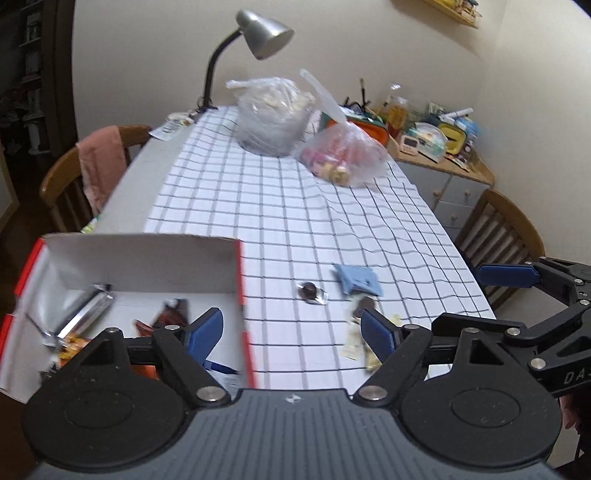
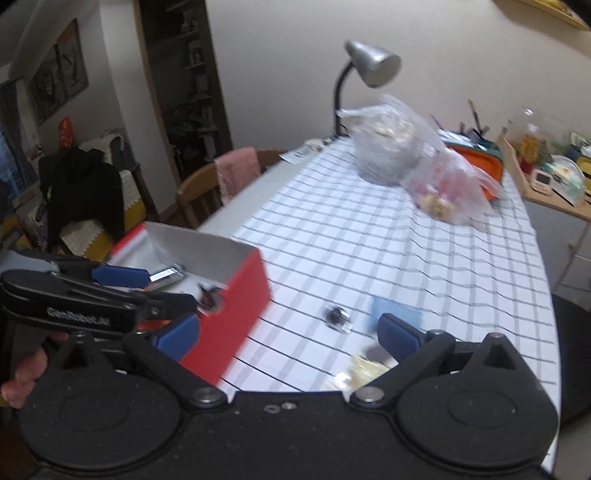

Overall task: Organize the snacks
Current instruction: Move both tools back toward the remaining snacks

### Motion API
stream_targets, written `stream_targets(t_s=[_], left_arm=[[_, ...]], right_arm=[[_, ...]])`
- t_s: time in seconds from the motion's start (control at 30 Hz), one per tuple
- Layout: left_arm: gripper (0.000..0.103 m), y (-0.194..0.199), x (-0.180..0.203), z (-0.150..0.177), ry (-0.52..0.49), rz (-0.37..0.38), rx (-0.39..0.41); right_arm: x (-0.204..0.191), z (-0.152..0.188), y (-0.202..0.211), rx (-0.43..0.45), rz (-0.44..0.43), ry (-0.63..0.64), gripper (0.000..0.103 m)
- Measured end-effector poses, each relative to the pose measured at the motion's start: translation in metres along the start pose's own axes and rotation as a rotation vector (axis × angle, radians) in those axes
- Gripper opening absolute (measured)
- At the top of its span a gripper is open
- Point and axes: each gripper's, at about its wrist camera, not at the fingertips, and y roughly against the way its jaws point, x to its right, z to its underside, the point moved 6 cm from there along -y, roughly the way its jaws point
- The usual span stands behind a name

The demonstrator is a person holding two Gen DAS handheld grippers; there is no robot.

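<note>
A red box with a white inside sits at the near left of the checked tablecloth and holds a silver packet, dark orange wrappers and other snacks. On the cloth lie a dark round candy in clear wrap, a light blue packet and pale yellow wrapped snacks. My left gripper is open and empty, straddling the box's right wall. My right gripper is open and empty above the near cloth; it also shows in the left wrist view.
Two clear plastic bags of snacks and a silver desk lamp stand at the table's far end. Wooden chairs flank the table. A cluttered sideboard is at the far right.
</note>
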Motion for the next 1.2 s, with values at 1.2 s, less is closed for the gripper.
stream_targets(t_s=[1.2], left_arm=[[0.082, -0.084, 0.043, 0.05, 0.05, -0.12, -0.137]], right_arm=[[0.079, 0.08, -0.163, -0.34, -0.01, -0.134, 0.077]])
